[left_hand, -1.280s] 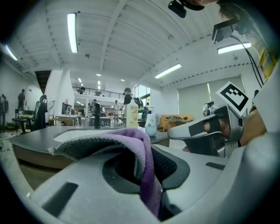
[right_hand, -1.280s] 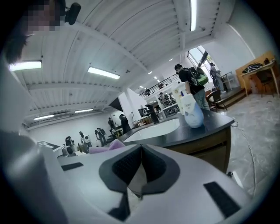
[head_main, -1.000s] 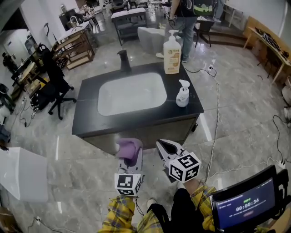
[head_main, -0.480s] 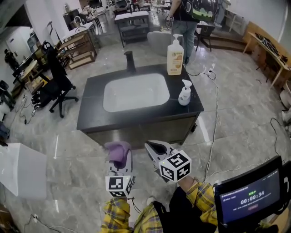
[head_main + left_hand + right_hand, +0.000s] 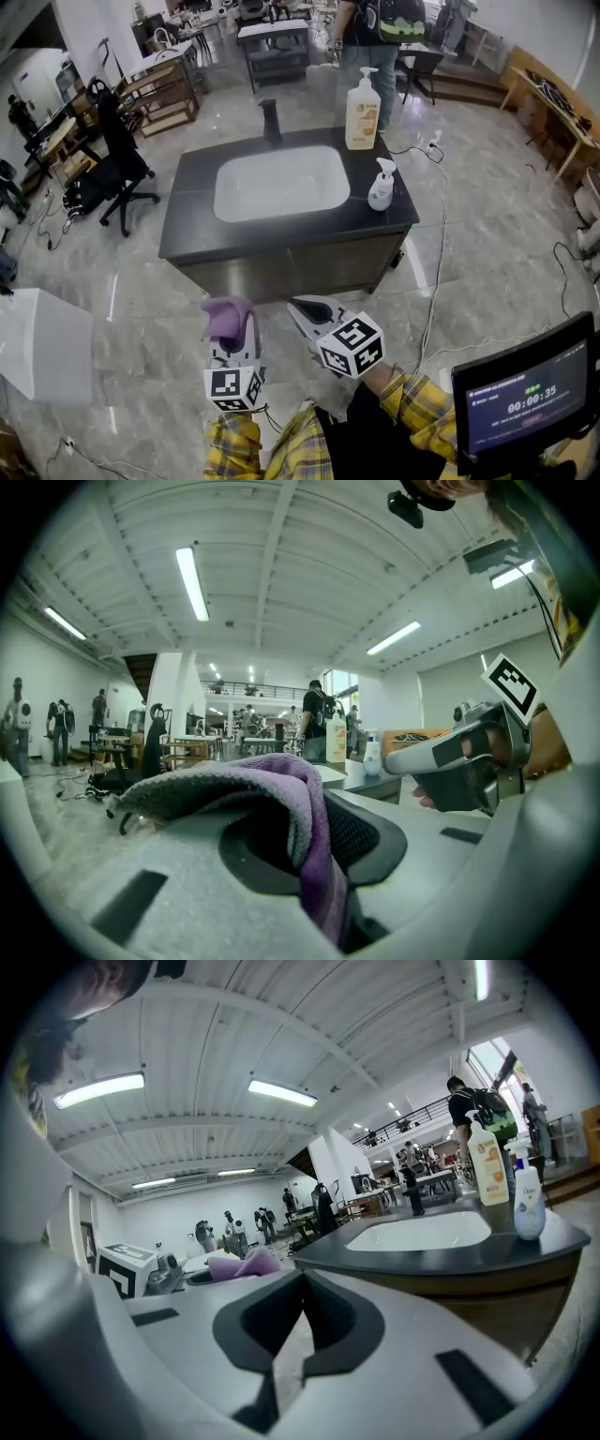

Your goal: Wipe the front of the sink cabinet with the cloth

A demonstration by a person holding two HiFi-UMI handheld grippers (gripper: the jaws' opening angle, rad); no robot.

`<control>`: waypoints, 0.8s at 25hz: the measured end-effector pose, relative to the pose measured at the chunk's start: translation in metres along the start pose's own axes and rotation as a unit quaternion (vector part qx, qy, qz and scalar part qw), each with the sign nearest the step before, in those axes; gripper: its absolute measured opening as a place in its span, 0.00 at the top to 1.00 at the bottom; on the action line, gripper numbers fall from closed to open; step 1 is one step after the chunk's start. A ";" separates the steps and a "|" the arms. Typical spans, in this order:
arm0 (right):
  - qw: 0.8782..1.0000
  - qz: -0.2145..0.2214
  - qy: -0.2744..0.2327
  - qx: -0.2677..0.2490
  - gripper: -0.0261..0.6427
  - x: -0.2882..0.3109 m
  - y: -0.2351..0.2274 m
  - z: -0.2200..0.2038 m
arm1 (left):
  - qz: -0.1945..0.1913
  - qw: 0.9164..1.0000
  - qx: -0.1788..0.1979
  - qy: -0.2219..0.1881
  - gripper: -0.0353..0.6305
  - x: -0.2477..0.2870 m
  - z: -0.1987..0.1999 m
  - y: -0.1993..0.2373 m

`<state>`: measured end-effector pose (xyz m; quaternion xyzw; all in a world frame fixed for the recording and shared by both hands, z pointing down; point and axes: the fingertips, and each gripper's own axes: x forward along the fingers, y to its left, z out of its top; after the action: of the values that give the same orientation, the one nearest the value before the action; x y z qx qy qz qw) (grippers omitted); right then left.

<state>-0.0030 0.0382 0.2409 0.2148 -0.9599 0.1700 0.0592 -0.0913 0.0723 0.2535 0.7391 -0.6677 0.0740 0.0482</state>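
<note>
The sink cabinet (image 5: 300, 267) has a dark top and a white basin (image 5: 281, 181); its brown front faces me a step away. My left gripper (image 5: 231, 325) is shut on a purple cloth (image 5: 227, 315), which bunches over the jaws in the left gripper view (image 5: 281, 789). It hangs low in front of the cabinet, apart from it. Beside it, my right gripper (image 5: 300, 308) is shut with nothing in it. The right gripper view shows its jaws (image 5: 305, 1276) meeting at the tip, the cabinet front (image 5: 487, 1297) to the right and the cloth (image 5: 246, 1265) to the left.
A faucet (image 5: 271, 120), a pump soap bottle (image 5: 363, 98) and a small spray bottle (image 5: 380, 186) stand on the countertop. A cable (image 5: 441, 244) runs along the floor right of the cabinet. An office chair (image 5: 117, 164), a white box (image 5: 42, 347) and a timer screen (image 5: 525, 398) surround me.
Both grippers have drawn back from the cabinet and drifted left and lower in the head view. The cloth stays in the left gripper.
</note>
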 end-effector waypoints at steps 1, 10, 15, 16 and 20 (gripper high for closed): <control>1.000 0.002 0.002 0.003 0.95 -0.001 0.003 -0.002 | 0.001 1.000 -0.002 0.001 0.86 -0.004 -0.001 0.001; 1.000 0.000 0.007 0.004 0.95 -0.010 0.017 -0.011 | -0.009 1.000 -0.006 0.009 0.86 -0.026 -0.010 -0.005; 1.000 0.000 0.004 0.000 0.95 -0.014 0.029 -0.014 | -0.012 1.000 -0.009 0.007 0.86 -0.034 -0.008 -0.006; 1.000 0.000 0.003 0.000 0.95 -0.014 0.030 -0.014 | -0.013 1.000 -0.008 0.006 0.86 -0.035 -0.007 -0.006; 1.000 -0.002 0.000 0.000 0.95 -0.017 0.034 -0.017 | -0.016 1.000 -0.007 0.004 0.86 -0.038 -0.007 -0.007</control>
<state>-0.0018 0.0793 0.2433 0.2168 -0.9594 0.1701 0.0595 -0.0886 0.1119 0.2541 0.7493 -0.6558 0.0714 0.0573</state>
